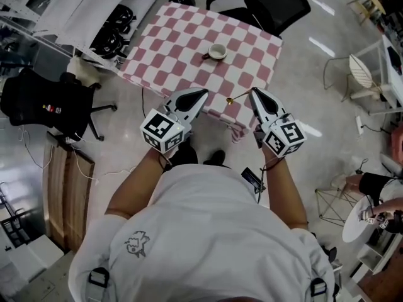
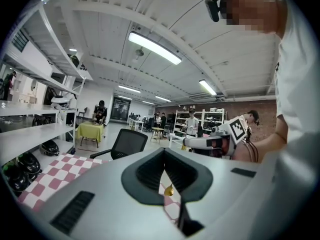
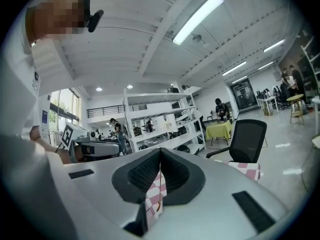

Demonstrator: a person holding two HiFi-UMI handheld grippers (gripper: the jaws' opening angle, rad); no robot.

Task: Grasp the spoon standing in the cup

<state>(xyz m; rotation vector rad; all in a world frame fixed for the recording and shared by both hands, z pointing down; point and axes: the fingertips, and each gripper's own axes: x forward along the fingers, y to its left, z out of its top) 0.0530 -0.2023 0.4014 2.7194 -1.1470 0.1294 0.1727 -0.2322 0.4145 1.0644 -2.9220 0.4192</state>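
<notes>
Head view: slim gold metal spoon (image 1: 234, 99) sits pinched by its handle in right gripper (image 1: 252, 92), presumably to keep it clear of white ceramic cup (image 1: 218, 51) at 11 o'clock; left gripper (image 1: 204, 94) clenched, empty.

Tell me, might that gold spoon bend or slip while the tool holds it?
Probably stiff: the gold spoon sticks out straight from the right tool without drooping. It looks thin and light, so easy to carry. Its shiny, skinny handle could swivel or slip in the pinch.

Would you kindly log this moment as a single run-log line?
right claw: shut on spoon | left claw: shut, empty | cup: on table, no spoon inside
</notes>
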